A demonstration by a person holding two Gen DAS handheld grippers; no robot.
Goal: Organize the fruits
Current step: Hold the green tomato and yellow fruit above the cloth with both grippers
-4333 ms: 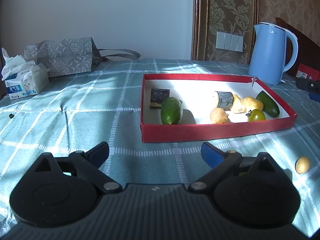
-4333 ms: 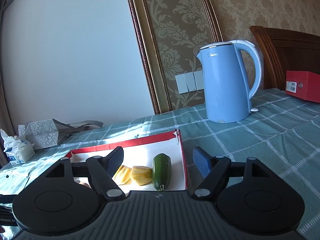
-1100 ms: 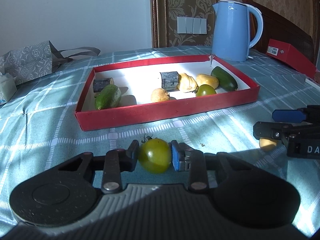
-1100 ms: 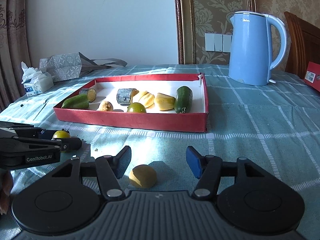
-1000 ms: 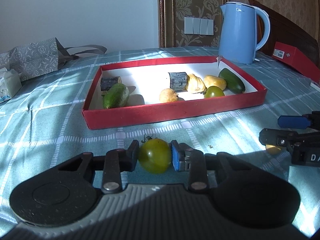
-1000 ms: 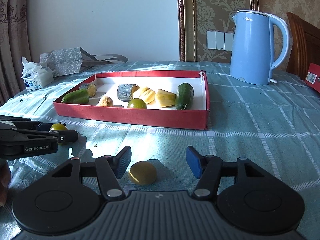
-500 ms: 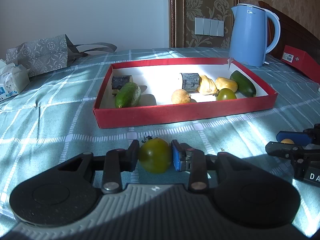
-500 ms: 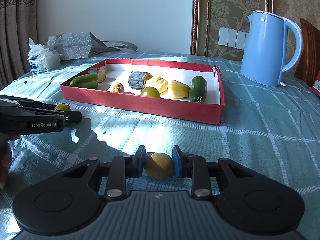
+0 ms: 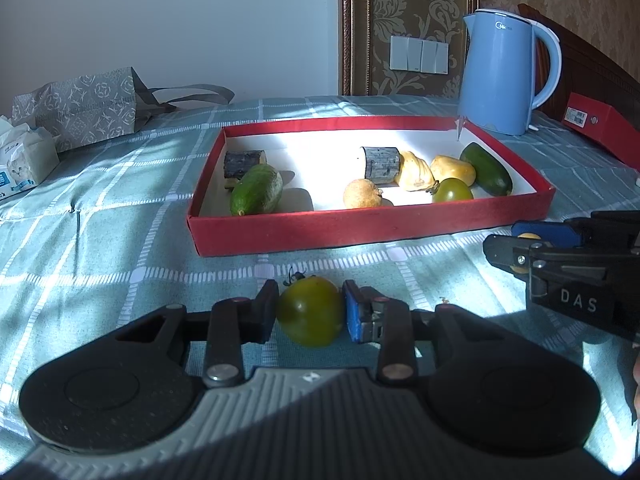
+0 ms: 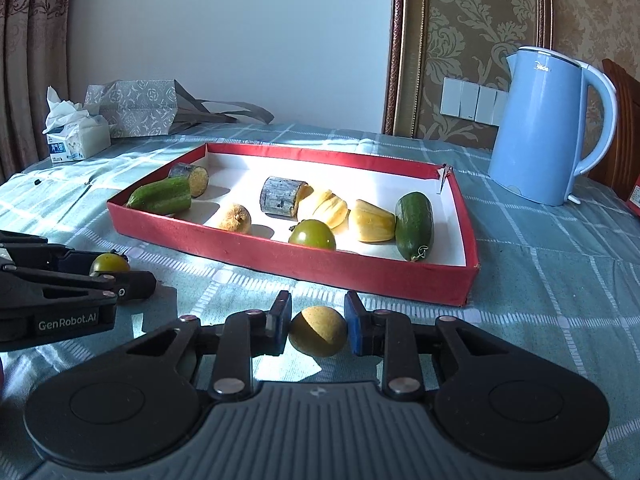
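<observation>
My left gripper [image 9: 310,310] is shut on a green tomato [image 9: 310,312] and holds it in front of the red tray [image 9: 360,230]. My right gripper [image 10: 318,328] is shut on a small round yellow fruit [image 10: 318,331], also in front of the red tray [image 10: 320,268]. The tray holds two cucumbers [image 9: 256,189] [image 9: 486,168], another green tomato [image 9: 452,191], yellow fruit pieces [image 9: 416,170], a brown round fruit [image 9: 362,194] and two dark cut chunks [image 9: 380,164]. Each gripper shows in the other's view, the left one [image 10: 120,276] and the right one [image 9: 520,240].
A blue kettle [image 9: 506,76] stands behind the tray's far right corner. A red box [image 9: 600,128] lies at the far right. A grey paper bag [image 9: 80,108] and a tissue pack [image 9: 24,160] sit at the far left. A checked teal cloth [image 9: 100,240] covers the table.
My right gripper has closed on the yellow fruit, which lay between its open jaws a second ago. Both grippers have lifted and moved with their fruit relative to the tray.
</observation>
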